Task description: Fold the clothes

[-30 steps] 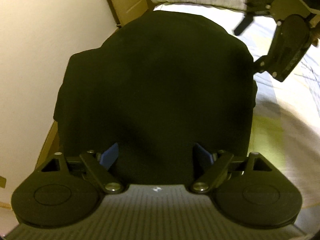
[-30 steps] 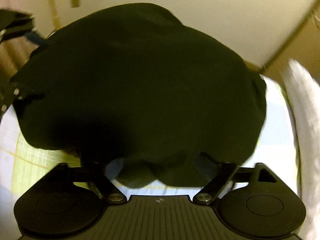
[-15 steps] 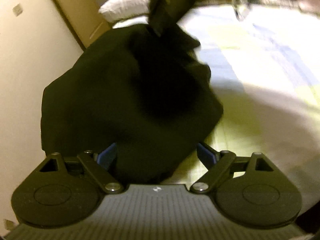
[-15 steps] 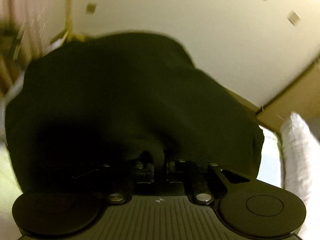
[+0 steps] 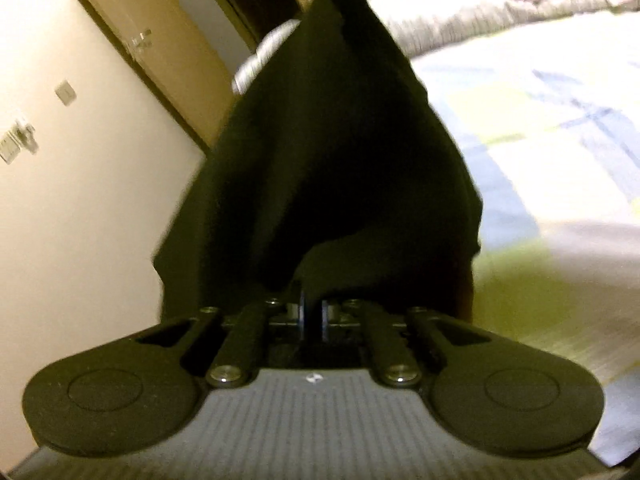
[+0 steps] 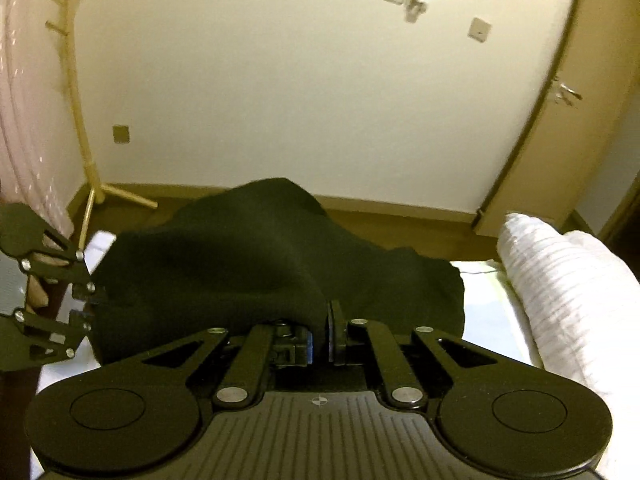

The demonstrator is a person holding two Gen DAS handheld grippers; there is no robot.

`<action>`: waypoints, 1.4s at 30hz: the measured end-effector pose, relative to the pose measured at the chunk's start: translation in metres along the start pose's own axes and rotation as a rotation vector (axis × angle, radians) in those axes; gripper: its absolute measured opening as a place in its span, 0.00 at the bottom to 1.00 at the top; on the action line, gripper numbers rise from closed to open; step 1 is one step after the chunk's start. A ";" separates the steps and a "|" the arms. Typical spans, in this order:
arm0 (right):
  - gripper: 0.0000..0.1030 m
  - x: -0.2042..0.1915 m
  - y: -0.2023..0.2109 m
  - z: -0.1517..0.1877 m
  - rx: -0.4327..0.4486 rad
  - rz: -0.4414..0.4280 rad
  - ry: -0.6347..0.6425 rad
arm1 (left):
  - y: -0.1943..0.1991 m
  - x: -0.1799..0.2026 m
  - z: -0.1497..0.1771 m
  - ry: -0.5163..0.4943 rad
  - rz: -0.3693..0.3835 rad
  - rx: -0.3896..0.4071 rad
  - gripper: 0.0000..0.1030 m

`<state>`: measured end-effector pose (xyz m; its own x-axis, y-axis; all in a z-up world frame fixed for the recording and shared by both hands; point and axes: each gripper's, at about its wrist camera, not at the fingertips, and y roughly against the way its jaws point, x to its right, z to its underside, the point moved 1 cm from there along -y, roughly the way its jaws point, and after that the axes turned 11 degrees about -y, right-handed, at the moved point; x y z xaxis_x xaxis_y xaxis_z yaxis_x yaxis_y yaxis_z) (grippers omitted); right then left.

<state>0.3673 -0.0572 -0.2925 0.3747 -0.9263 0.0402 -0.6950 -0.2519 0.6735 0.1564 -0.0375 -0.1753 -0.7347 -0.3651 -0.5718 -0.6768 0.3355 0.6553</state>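
Observation:
A black garment (image 5: 340, 140) hangs lifted between both grippers above the bed. In the left wrist view my left gripper (image 5: 312, 316) has its jaws closing, and the blue pads pinch a fold of the cloth's near edge. The cloth rises from there to a narrow peak at the top of that view. In the right wrist view my right gripper (image 6: 320, 332) is shut on another edge of the black garment (image 6: 240, 264), which bunches in front of it. The left gripper (image 6: 86, 300) shows at the far left of that view, gripping the garment's other side.
A bed sheet (image 5: 540, 120) with pale blue and yellow checks lies below and to the right. A white pillow (image 6: 560, 280) lies at the bed's head. A cream wall, a wooden coat stand (image 6: 76, 92) and a door (image 6: 560, 120) stand beyond the bed.
Both grippers went from open around the flat garment to shut on it, the right first. Both then rose, pulling the cloth up off the bed into a hanging drape.

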 end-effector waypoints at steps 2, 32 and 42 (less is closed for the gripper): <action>0.04 -0.003 0.018 0.002 0.019 0.000 -0.009 | 0.025 0.000 -0.009 -0.005 0.005 0.037 0.05; 0.04 -0.008 0.607 0.322 0.057 0.799 -0.699 | 0.262 0.257 -0.276 -0.386 0.757 0.783 0.05; 0.04 -0.085 0.687 0.250 0.183 1.089 -0.683 | 0.306 0.193 -0.281 -0.366 0.622 0.983 0.05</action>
<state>-0.2950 -0.2213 -0.0180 -0.7814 -0.6188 0.0812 -0.5360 0.7321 0.4204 -0.1788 -0.2495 0.0541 -0.8087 0.3053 -0.5027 0.1648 0.9381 0.3047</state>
